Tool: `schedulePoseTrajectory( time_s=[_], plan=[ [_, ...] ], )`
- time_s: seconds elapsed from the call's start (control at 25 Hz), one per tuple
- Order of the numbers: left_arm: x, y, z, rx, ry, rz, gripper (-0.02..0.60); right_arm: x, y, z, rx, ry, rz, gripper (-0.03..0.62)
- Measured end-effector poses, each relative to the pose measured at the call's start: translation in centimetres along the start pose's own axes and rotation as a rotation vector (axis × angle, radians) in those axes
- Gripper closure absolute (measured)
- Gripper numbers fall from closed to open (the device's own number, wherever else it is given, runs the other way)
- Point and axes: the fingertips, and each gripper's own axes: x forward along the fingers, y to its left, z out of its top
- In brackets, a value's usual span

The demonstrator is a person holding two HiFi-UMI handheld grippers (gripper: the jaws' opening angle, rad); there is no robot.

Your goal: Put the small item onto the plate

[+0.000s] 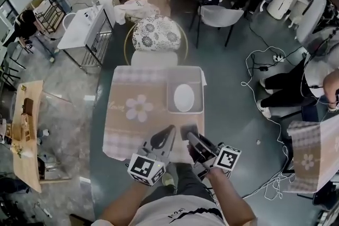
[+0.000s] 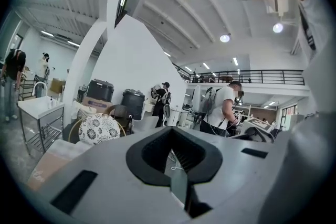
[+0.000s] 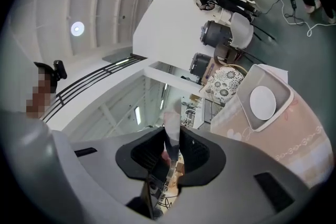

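Note:
A white oval plate [image 1: 184, 98] [image 3: 262, 103] lies in a grey tray [image 1: 170, 93] [image 3: 283, 93] on the right half of a table with a beige flowered cloth [image 1: 139, 107]. Both grippers hover over the table's near edge, side by side, well short of the tray. My right gripper [image 1: 189, 136] [image 3: 171, 131] is shut on a small, thin, pale item [image 3: 170, 122] that sticks out past its tips. The head view does not show that item clearly. The jaw tips of my left gripper [image 1: 170, 129] [image 2: 170, 129] meet with nothing between them.
A chair with a flowered cushion [image 1: 156, 33] [image 2: 98, 128] stands at the table's far side. Cables [image 1: 259, 66] trail over the floor on the right near a seated person [image 1: 312, 79]. A second clothed table [image 1: 312, 156] is at the right and a wooden table [image 1: 26, 129] at the left.

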Motion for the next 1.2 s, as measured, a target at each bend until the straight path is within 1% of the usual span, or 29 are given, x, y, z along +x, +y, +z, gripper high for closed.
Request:
schedulePoseTrajectory(
  time_s=[0.12,0.16,0.24,0.36,0.52,0.72,0.96,1.08,1.2],
  plan=[
    [3.5,2.3,-1.8,-0.009,0.035,0.012,0.575,2.5,-3.7,1.6,0.025,0.014,-0.009,0.499],
    [4.5,2.9,-2.5,-0.017,0.050,0.015,0.575,3.0,-5.1,1.8,0.044,0.020,-0.024,0.499],
    [6.3,3.8,-4.2,-0.038,0.083,0.022,0.575,3.7,-7.9,2.0,0.081,0.034,-0.059,0.499],
    [8.7,5.4,-6.3,-0.051,0.119,0.028,0.575,5.4,-11.9,2.6,0.099,0.050,-0.080,0.499],
    [11.2,7.9,-9.6,-0.076,0.170,0.035,0.575,6.8,-17.2,2.2,0.155,0.070,-0.134,0.499],
    [13.7,10.1,-12.7,-0.083,0.216,0.026,0.575,7.9,-21.3,1.5,0.197,0.086,-0.179,0.500],
    [16.1,12.1,-15.8,-0.101,0.255,0.023,0.575,8.8,-25.4,1.5,0.239,0.081,-0.221,0.499],
    [16.8,12.6,-17.0,-0.108,0.275,0.025,0.575,8.9,-27.9,1.3,0.280,0.088,-0.275,0.499],
    [17.6,12.9,-18.0,-0.121,0.289,0.034,0.575,8.6,-30.2,0.6,0.345,0.090,-0.359,0.499]
  ],
)
